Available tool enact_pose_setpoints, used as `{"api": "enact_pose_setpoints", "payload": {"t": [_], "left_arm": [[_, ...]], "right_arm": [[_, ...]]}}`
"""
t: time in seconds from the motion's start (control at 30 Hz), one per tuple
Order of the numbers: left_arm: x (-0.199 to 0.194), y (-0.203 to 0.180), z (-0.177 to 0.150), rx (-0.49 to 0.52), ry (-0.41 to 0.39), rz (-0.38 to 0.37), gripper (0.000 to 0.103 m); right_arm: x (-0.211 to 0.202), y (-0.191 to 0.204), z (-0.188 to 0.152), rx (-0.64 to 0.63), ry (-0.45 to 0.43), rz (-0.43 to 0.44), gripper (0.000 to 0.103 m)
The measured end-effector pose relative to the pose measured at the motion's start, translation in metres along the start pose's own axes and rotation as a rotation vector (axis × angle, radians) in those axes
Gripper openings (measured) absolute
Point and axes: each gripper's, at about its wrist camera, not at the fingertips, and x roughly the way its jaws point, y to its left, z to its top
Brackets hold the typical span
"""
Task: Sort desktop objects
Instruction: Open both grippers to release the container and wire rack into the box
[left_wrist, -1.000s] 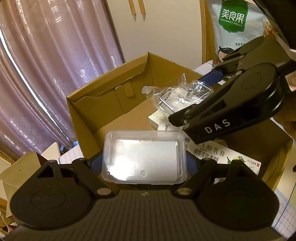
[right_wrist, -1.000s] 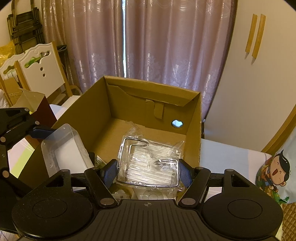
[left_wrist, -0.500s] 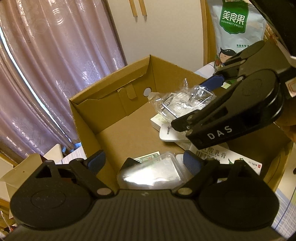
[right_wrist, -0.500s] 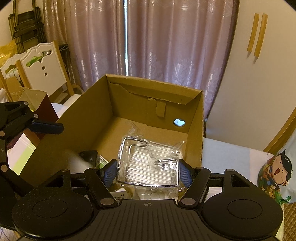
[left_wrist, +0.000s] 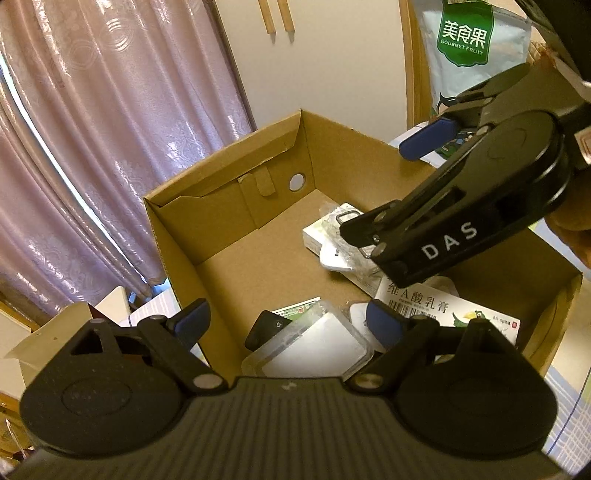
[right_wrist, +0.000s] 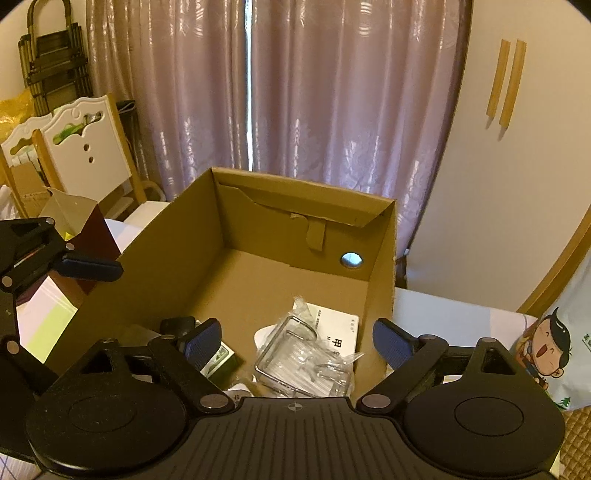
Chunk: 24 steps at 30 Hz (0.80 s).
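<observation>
We hold the left gripper (left_wrist: 286, 321) spread wide over the near-left corner of the cardboard box (left_wrist: 229, 184), its blue pads gripping nothing. The clear plastic container (left_wrist: 314, 350) lies on the box floor just under it, tilted against a black object (left_wrist: 264, 328) and a green-printed packet (left_wrist: 299, 308). A second ago that container sat clamped between these pads above the box; half a second ago it was already dropping from them.

Our right gripper (right_wrist: 297, 341) is also spread wide and grips nothing. The wire rack in its clear plastic bag (right_wrist: 306, 363) lies on the box floor near the right wall, resting on a white printed box (right_wrist: 334, 325). In both earlier views this rack was pinched between the right pads; now it lies free below them.

In the left wrist view the right gripper (left_wrist: 406, 184) reaches in over the box from the right edge, angled down toward the pile, with a white carton printed with a barcode (left_wrist: 443, 310) beneath it. In the right wrist view the left gripper (right_wrist: 92, 267) sits at the box's left wall, one blue pad pointing inward above the rim.
</observation>
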Motion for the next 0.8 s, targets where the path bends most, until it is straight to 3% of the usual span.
{"api": "enact_pose_setpoints", "payload": {"t": [0.27,0.63,0.8], "left_arm": [[-0.007,0.000,-0.001,-0.010,-0.001,0.003,0.090],[-0.028,-0.006,-0.005,-0.037,-0.009,0.011,0.102],[-0.044,-0.008,-0.011,-0.060,-0.021,0.027,0.102]], "right_arm": [[-0.007,0.000,-0.002,-0.004,0.005,-0.003,0.091],[-0.030,0.001,-0.009,0.011,0.008,-0.014,0.092],[-0.042,0.002,-0.014,0.019,0.008,-0.021,0.092]]}}
